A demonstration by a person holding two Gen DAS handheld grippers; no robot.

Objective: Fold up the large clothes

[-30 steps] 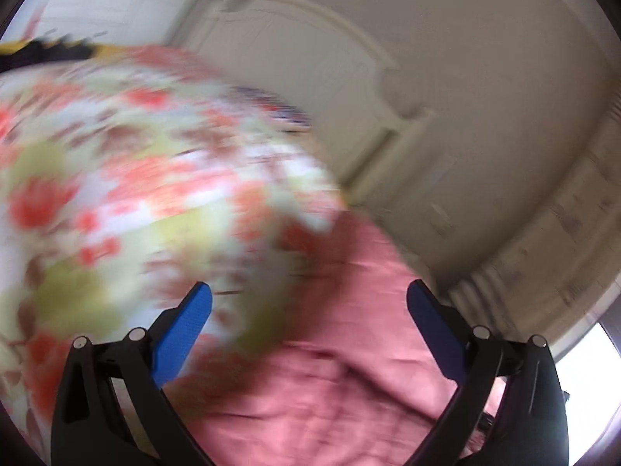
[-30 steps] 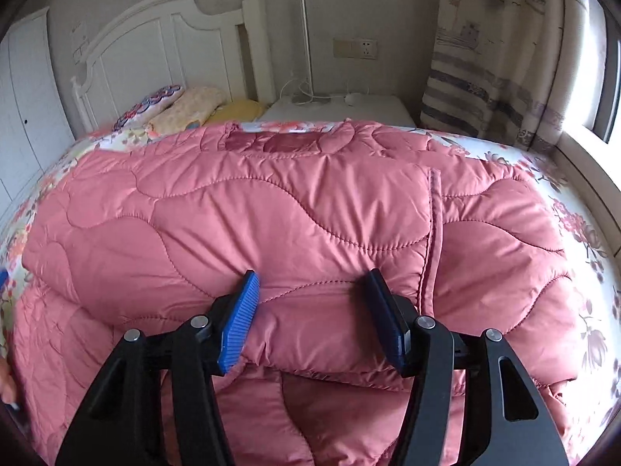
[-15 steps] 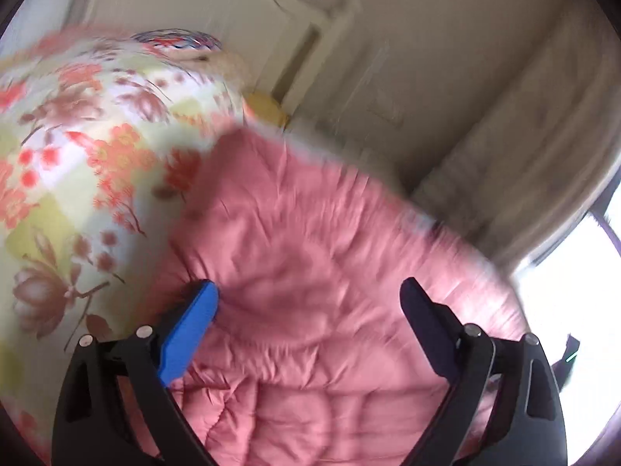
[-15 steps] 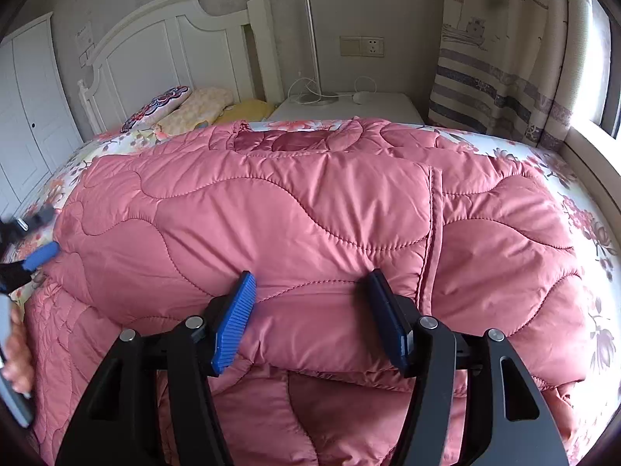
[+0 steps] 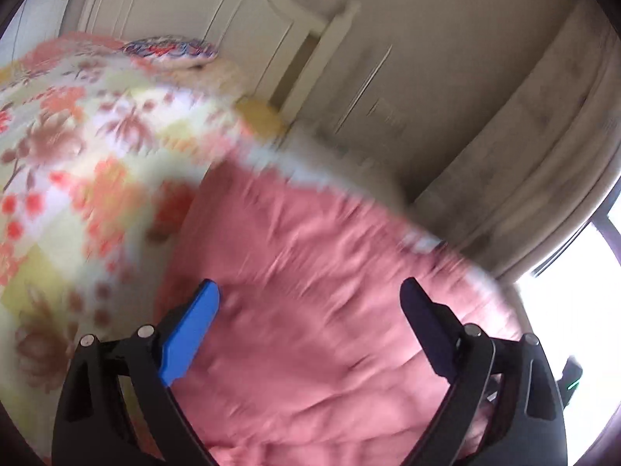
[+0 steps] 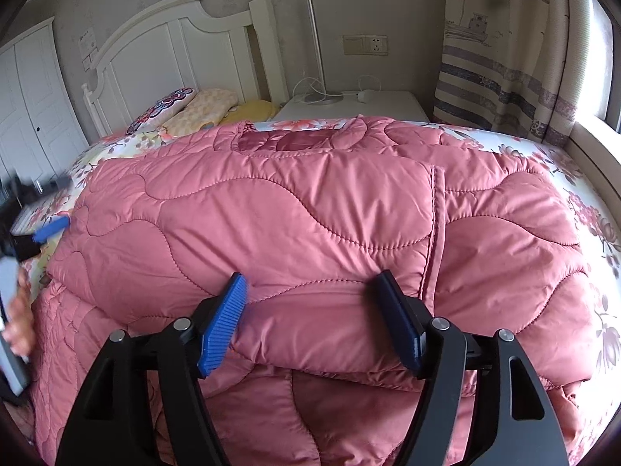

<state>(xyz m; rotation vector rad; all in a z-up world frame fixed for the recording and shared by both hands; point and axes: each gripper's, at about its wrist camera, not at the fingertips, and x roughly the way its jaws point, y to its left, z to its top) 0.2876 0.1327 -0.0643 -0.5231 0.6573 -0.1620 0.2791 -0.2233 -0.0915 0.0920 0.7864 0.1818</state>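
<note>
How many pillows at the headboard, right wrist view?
3, in a row along the headboard: patterned pillow on the left, cream checked pillow in the middle, yellow pillow on the right. The pink jacket may hide more.

The pink jacket (image 6: 310,225) is quilted cloth with a faint satin sheen. Under it, the floral bedsheet (image 6: 582,209) looks matt cotton. The headboard (image 6: 174,42) is smooth white-painted wood.

Both wrist views look closely across the pink quilted coat (image 6: 310,225) toward the headboard (image 6: 174,42).
</note>
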